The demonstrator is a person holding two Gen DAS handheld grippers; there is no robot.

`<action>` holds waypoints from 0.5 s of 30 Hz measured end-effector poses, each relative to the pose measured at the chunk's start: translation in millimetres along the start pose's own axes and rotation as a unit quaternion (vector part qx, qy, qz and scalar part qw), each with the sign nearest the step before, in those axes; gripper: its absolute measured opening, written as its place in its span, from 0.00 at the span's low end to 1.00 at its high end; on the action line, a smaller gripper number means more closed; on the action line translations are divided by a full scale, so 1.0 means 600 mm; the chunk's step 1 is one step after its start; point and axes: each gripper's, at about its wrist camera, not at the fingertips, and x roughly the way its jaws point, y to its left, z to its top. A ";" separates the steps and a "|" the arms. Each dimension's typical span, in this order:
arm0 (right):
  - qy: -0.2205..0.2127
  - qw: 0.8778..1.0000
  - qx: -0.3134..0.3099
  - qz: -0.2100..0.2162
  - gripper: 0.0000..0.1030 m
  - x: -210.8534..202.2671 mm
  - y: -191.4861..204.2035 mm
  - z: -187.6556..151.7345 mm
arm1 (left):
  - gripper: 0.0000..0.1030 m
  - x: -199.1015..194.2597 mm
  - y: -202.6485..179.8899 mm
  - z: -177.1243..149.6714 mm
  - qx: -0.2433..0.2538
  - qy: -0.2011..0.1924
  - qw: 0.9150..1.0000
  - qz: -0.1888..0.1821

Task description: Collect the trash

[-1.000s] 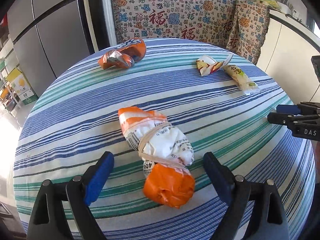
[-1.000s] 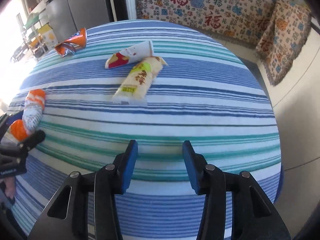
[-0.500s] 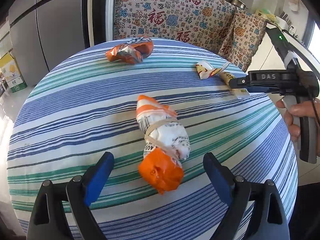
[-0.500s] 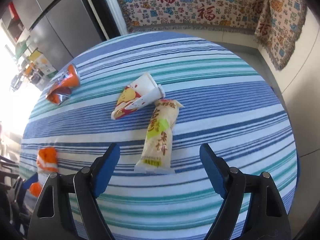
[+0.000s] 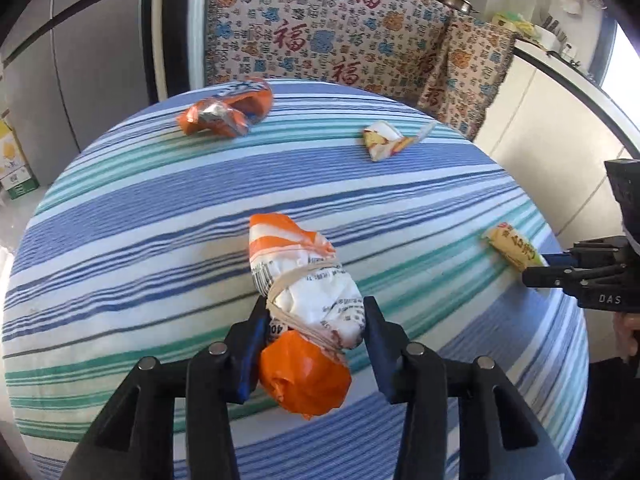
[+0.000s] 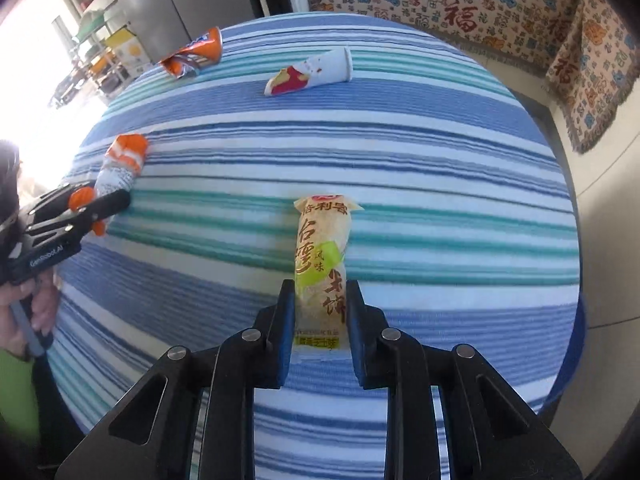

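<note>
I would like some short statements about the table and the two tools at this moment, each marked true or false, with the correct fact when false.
1. The left tool grips the orange and white bundle tied with rubber bands. True.
2. The right tool is closed on the crushed orange can. False: it is closed on the yellow snack packet; the can lies far away, near the far edge of the striped tablecloth.
3. The red and white paper cone lies on the cloth, untouched by either tool. True.
4. The snack packet stands upright. False: it lies flat on the cloth.
</note>
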 end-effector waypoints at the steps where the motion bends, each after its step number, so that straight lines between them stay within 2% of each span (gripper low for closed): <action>1: 0.002 1.000 0.001 -0.001 0.24 -0.002 -0.003 -0.005 | 0.44 -0.001 -0.014 -0.006 0.010 0.005 1.000 -0.016; 4: 0.008 1.000 0.003 -0.008 0.30 -0.001 -0.008 -0.010 | 0.48 -0.004 -0.048 -0.018 0.040 0.008 0.999 -0.012; 5: 0.012 1.000 0.005 -0.009 0.44 0.001 -0.010 -0.007 | 0.54 -0.004 -0.054 -0.019 0.046 0.009 0.999 -0.003; 6: 0.013 1.000 0.007 -0.009 0.51 0.001 -0.010 -0.006 | 0.64 -0.005 -0.056 -0.020 0.047 0.008 0.999 0.005; 7: 0.013 1.000 0.007 -0.008 0.58 0.000 -0.009 -0.003 | 0.67 -0.006 -0.055 -0.020 0.045 0.006 0.999 0.011; 15: 0.009 1.000 -0.006 -0.021 0.62 -0.011 0.012 0.024 | 0.69 -0.018 -0.032 -0.017 0.010 -0.006 1.000 0.002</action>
